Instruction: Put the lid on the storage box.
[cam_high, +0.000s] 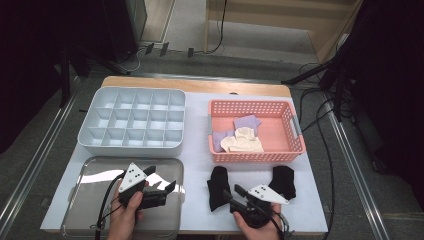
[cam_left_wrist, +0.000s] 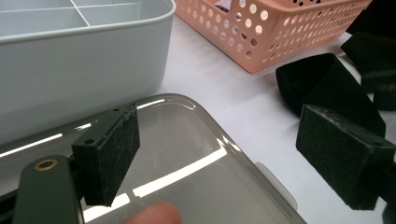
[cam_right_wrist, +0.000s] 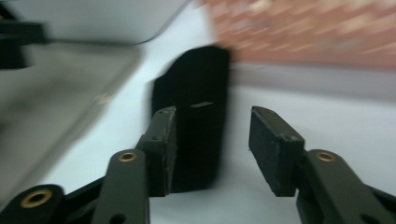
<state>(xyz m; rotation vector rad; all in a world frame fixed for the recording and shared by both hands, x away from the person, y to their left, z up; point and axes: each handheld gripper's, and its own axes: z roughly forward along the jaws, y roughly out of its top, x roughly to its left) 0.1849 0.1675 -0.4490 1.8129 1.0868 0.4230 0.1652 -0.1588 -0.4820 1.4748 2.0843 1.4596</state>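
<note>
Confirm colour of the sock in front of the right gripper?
Black sock; clearest in the high view, beside the right gripper.

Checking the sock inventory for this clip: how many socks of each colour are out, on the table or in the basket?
Black socks on the table: 2
Purple socks in the pink basket: 2
Cream socks in the basket: 2, as far as the heap shows
Total: 6

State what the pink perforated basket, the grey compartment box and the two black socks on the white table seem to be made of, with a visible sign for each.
Pink perforated basket: likely moulded plastic, matt, with even rows of round holes. Grey compartment box: probably smooth plastic, faintly glossy, with thin moulded dividers. Black socks: soft knit fabric by the look, matt and limply folded.
</note>
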